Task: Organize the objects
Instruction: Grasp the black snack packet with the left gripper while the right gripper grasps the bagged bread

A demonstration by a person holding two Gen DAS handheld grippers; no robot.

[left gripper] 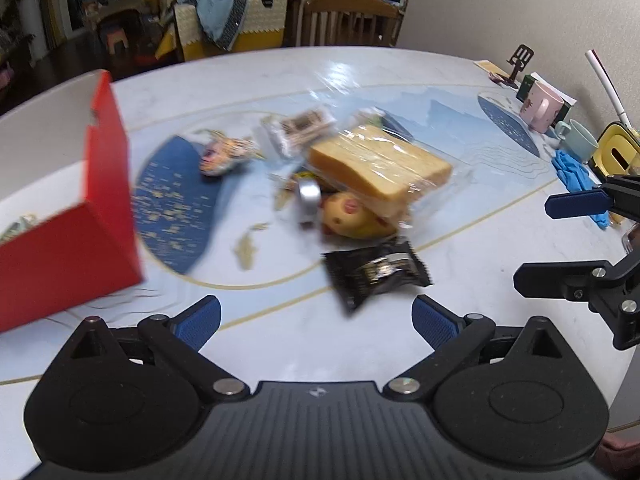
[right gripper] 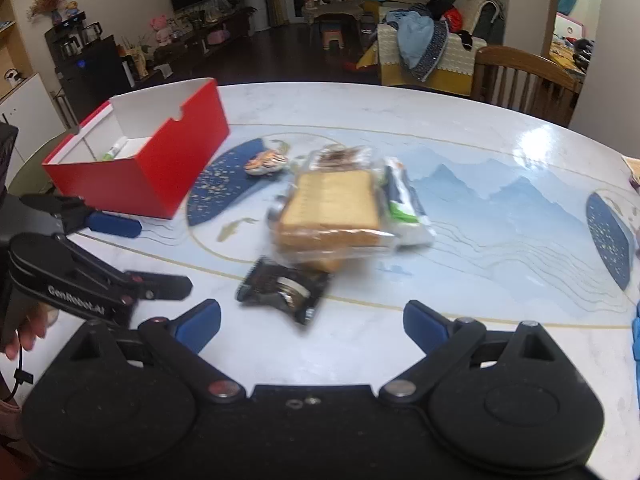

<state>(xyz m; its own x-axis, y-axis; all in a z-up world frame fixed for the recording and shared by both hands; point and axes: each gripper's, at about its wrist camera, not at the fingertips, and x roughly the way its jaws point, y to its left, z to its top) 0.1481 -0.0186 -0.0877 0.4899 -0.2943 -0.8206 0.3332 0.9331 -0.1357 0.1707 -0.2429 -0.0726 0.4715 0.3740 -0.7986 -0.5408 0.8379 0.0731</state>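
Observation:
A heap of snacks lies mid-table: bagged sliced bread (left gripper: 380, 168) (right gripper: 332, 208) on top, a black packet (left gripper: 376, 272) (right gripper: 284, 288) nearest me, a yellow bun-like thing (left gripper: 352, 216) and a silver roll (left gripper: 308, 196) under the bread. Beyond lie a colourful packet (left gripper: 224, 154) and a white packet (left gripper: 300, 126). An open red box (left gripper: 80, 220) (right gripper: 160, 168) stands to the left. My left gripper (left gripper: 316, 316) (right gripper: 148, 256) is open, short of the black packet. My right gripper (right gripper: 312, 320) (left gripper: 560, 242) is open too, with nothing between its fingers.
A green-white packet (right gripper: 404, 200) lies right of the bread. A pink mug (left gripper: 540, 106), teal mug (left gripper: 580, 140), blue cloth (left gripper: 572, 172) and yellow box (left gripper: 616, 152) line the wall side. A wooden chair (right gripper: 524, 76) stands behind the table.

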